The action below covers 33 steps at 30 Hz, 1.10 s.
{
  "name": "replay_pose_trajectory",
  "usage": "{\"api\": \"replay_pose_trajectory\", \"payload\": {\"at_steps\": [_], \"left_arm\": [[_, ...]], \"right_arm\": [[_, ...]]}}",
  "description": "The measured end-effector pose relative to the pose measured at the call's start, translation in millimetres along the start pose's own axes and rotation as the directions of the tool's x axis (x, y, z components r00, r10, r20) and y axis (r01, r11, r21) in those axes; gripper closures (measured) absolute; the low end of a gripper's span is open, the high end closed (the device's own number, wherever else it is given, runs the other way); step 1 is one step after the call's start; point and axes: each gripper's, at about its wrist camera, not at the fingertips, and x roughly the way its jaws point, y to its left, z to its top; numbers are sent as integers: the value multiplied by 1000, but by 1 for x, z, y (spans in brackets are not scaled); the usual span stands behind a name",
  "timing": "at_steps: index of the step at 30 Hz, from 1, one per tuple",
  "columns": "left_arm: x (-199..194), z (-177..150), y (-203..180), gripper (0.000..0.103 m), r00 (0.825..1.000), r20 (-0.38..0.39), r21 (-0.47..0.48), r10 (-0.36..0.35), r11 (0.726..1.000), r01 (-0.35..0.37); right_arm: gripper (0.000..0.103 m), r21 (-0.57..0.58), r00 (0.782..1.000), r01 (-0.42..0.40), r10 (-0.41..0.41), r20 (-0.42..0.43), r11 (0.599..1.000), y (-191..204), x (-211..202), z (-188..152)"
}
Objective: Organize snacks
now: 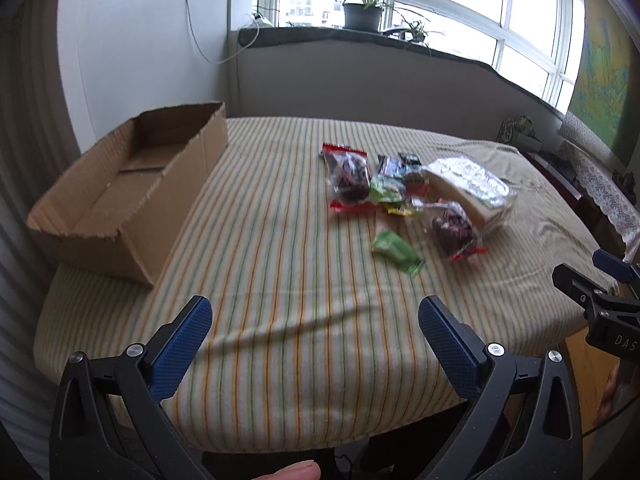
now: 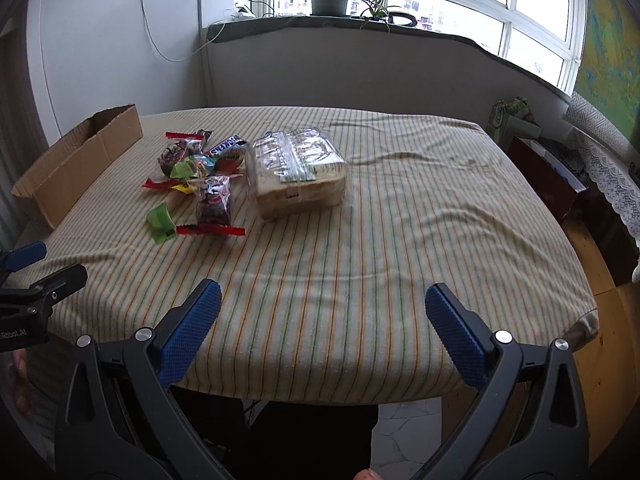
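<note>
The snacks [image 2: 196,176] lie in a loose heap on the striped cloth [image 2: 360,240], at about ten o'clock in the right wrist view, with the wrapped bread loaf [image 2: 298,172] touching the heap's three o'clock side and a green packet [image 1: 396,252] lying just apart. The cardboard box [image 1: 120,196], at nine o'clock in the left view, looks empty, so sorting seems not yet begun. The left gripper [image 1: 316,320] and right gripper [image 2: 322,304] hover at the near edge, jaws spread wide, holding nothing.
</note>
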Motion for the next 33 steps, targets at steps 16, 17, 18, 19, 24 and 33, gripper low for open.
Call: {"api": "replay_pose_trajectory", "payload": {"at_steps": [16,17,18,19,24,33], "left_arm": [[11,-2,3,0,998,-13,34,-58,998,58],[12,0,4,0,998,-5,38,-62,997,62],[14,4,5,0,997,0,41,-77,996,77],[17,9,6,0,996,4,44,-92,995,91],[31,42,4,0,987,22,49,-160,986,158],[74,101,18,0,980,-6,-42,-200,979,199]], "right_arm": [[0,-89,995,-103,102,-25,991,31,20,4],[0,-89,993,-115,113,-29,989,33,25,6],[0,-92,992,-125,123,-36,988,35,30,9],[0,-94,990,-138,135,-41,986,37,36,12],[0,-103,979,-205,201,-45,973,50,58,30],[1,-121,970,-242,239,-44,963,62,80,47]]}}
